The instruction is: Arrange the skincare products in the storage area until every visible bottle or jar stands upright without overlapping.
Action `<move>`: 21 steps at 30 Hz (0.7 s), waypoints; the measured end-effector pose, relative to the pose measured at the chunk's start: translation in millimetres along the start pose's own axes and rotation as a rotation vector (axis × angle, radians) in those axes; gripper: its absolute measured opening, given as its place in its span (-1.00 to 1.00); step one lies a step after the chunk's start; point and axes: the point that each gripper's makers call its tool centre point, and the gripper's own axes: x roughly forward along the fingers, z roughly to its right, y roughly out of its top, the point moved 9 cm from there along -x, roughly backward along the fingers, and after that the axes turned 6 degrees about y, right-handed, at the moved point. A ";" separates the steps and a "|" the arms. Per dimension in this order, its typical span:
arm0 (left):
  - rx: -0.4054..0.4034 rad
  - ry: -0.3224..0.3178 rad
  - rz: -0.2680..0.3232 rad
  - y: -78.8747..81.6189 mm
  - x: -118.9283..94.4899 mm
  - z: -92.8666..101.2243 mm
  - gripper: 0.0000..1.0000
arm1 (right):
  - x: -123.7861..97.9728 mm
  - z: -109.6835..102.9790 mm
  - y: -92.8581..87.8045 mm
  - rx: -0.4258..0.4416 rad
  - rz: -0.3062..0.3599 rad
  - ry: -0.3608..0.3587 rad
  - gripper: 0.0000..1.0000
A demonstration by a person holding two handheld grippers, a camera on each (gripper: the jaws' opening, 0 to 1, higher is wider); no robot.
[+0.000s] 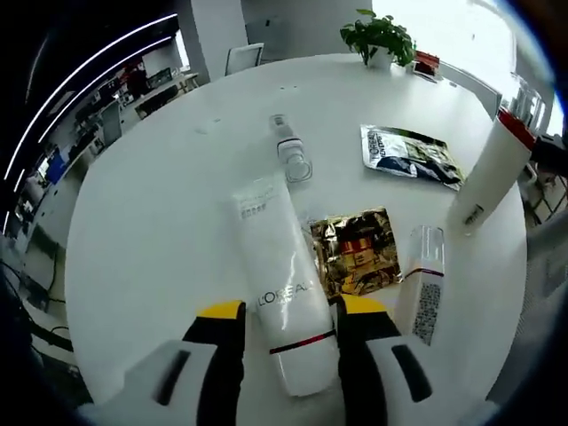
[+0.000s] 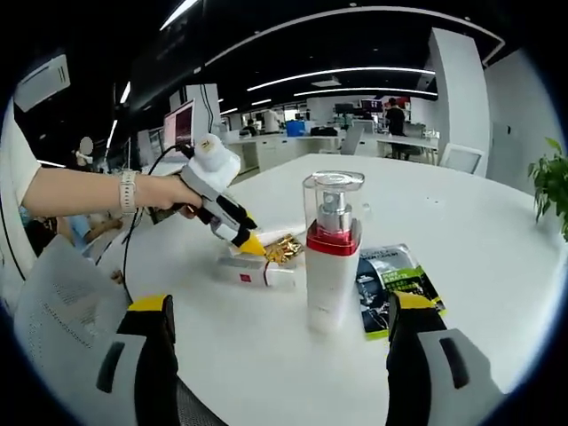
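Observation:
A white L'Oreal tube point(image 1: 282, 284) lies flat on the round white table point(image 1: 160, 222), its capped end between the yellow-tipped jaws of my left gripper point(image 1: 291, 309); the jaws straddle it closely, with a thin gap on the left side. From the right gripper view, that left gripper point(image 2: 253, 244) points down at the table, held by a hand. A white spray bottle point(image 2: 330, 257) with a red band and clear cap stands upright ahead of my right gripper point(image 2: 282, 306), whose jaws are wide open. The same bottle point(image 1: 497, 169) stands at the table's right.
A small clear bottle point(image 1: 291, 151) and a white bottle with a barcode point(image 1: 422, 288) lie on their sides. A gold sachet point(image 1: 355, 248) and a dark green sachet point(image 1: 410, 155) lie flat. A potted plant point(image 1: 382, 35) stands at the far edge.

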 end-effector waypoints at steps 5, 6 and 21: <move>0.023 -0.014 0.003 3.7 5.6 -7.1 -0.26 | 0.0 1.5 -0.1 0.004 0.001 -0.006 0.99; 0.023 -0.021 0.000 4.2 6.9 -8.9 -0.26 | 0.1 1.6 -0.4 0.004 -0.001 -0.006 0.99; -0.091 -0.063 -0.004 4.7 13.1 -8.4 -0.39 | 0.6 1.4 -0.6 0.001 -0.007 -0.005 0.99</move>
